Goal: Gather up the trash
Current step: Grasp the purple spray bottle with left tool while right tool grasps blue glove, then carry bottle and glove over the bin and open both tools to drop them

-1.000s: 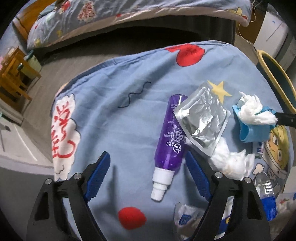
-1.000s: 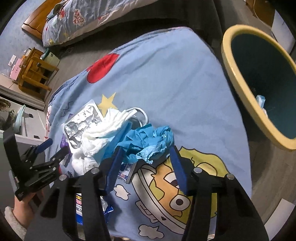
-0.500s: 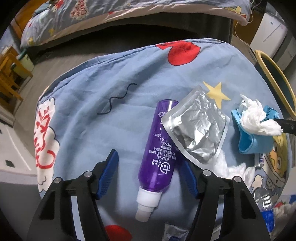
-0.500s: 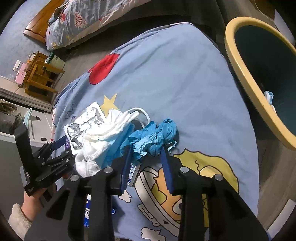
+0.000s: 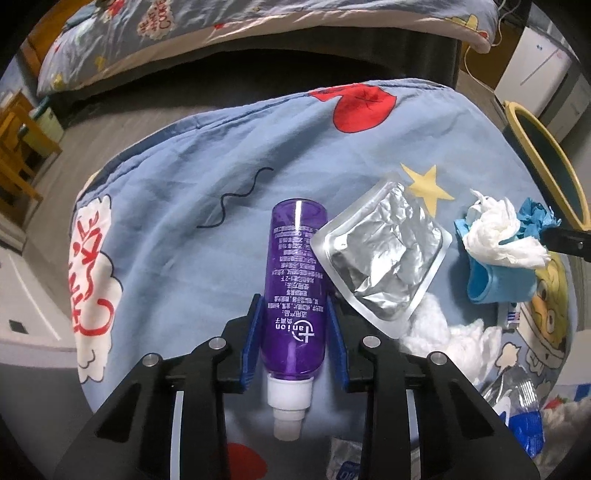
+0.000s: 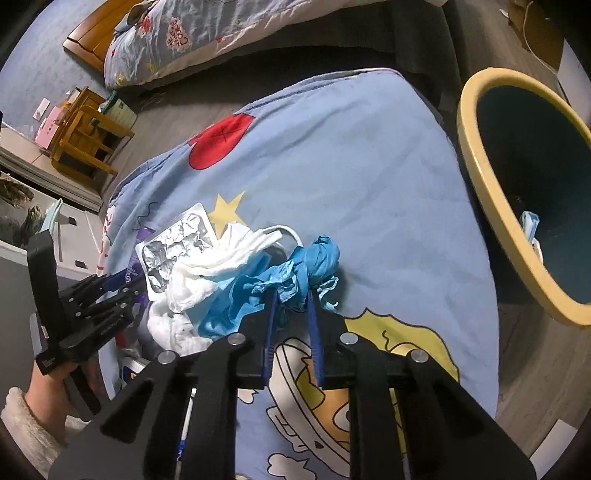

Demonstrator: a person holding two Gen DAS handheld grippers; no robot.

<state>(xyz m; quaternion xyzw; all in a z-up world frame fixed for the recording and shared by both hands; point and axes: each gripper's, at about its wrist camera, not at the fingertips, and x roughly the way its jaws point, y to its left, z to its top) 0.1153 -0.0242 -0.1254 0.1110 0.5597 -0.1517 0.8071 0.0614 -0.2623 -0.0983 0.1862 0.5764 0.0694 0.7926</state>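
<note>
A purple bottle (image 5: 295,280) with a white cap lies on the blue cartoon blanket (image 5: 207,184). My left gripper (image 5: 293,317) is shut on the purple bottle near its cap end. A silver foil pack (image 5: 384,258) lies just right of the bottle and also shows in the right wrist view (image 6: 173,251). My right gripper (image 6: 291,301) is shut on crumpled blue paper (image 6: 306,262), which also shows in the left wrist view (image 5: 535,218). White tissue (image 6: 221,258) lies beside the blue paper. The bin (image 6: 476,177), yellow-rimmed and dark inside, stands at the right.
More tissue wads (image 5: 443,332) and a crushed plastic bottle with a blue label (image 5: 517,417) lie at the blanket's right front. A blue cup-like piece (image 5: 498,280) sits under tissue. A bed (image 5: 221,29) and wooden furniture (image 6: 85,136) stand beyond.
My left gripper moved forward and closed onto the purple bottle. My right gripper closed onto the blue paper.
</note>
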